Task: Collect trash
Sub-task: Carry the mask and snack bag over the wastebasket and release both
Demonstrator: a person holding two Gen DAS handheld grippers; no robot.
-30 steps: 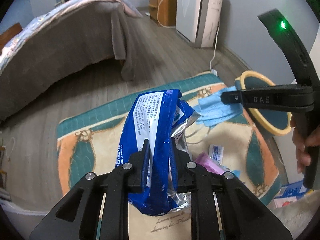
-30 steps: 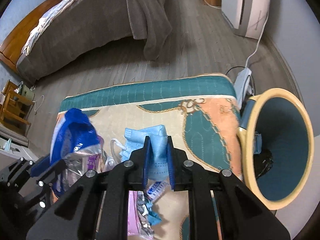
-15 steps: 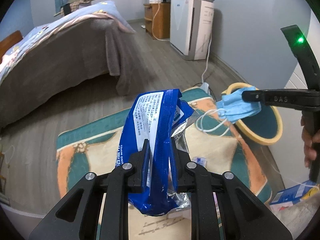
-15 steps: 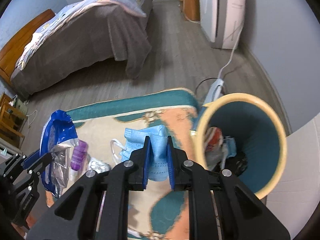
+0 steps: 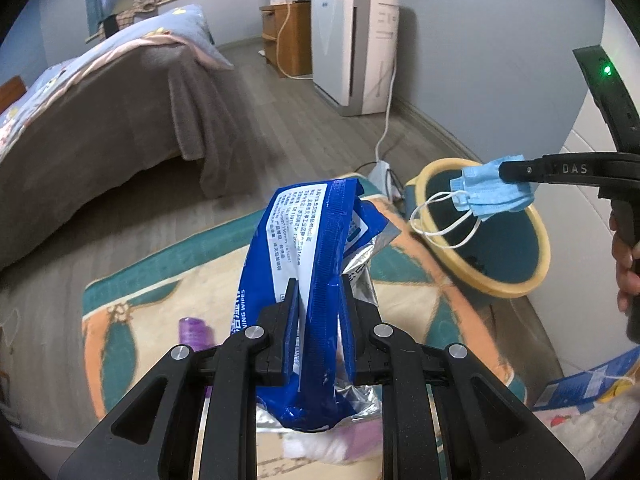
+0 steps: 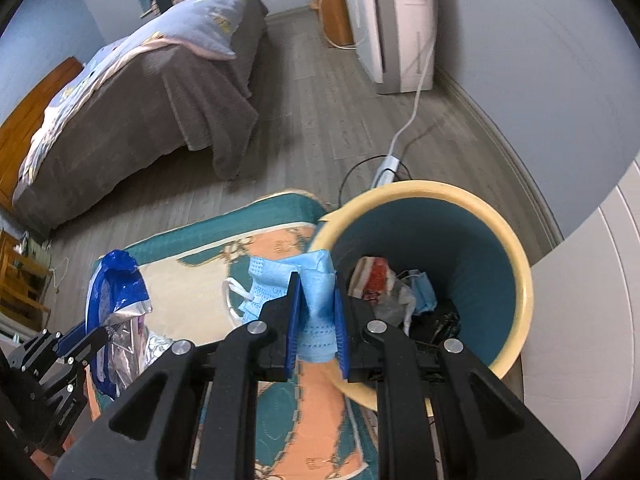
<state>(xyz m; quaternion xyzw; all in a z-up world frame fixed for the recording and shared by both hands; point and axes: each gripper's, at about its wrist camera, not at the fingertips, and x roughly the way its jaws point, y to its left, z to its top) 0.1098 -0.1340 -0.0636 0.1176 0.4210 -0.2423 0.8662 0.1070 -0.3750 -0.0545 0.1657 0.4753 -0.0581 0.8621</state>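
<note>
The left gripper [image 5: 318, 312] is clamped on a blue wipes pack [image 5: 308, 248], which stands up in the lower middle of its view, above the rug [image 5: 160, 280]. The right gripper [image 6: 316, 316] is closed tight on a blue mask [image 6: 316, 280]. In the left view this mask hangs at the right of the frame, over the near rim of the bin [image 5: 516, 288], with its white loops drooping in front of the opening.

Bare wooden floor [image 6: 320, 112] lies open between the rug's far edge and the bed [image 6: 140, 92] at upper left. A white cable [image 6: 412, 116] runs down to a power strip just behind the bin.

Only the right view looks into the bin: a red and white wrapper [image 6: 372, 276], another blue mask and some dark scraps lie at the bottom. Only the left view shows a purple bottle [image 5: 194, 332] on the rug at lower left, and a hand [image 5: 624, 268] at the right edge.
</note>
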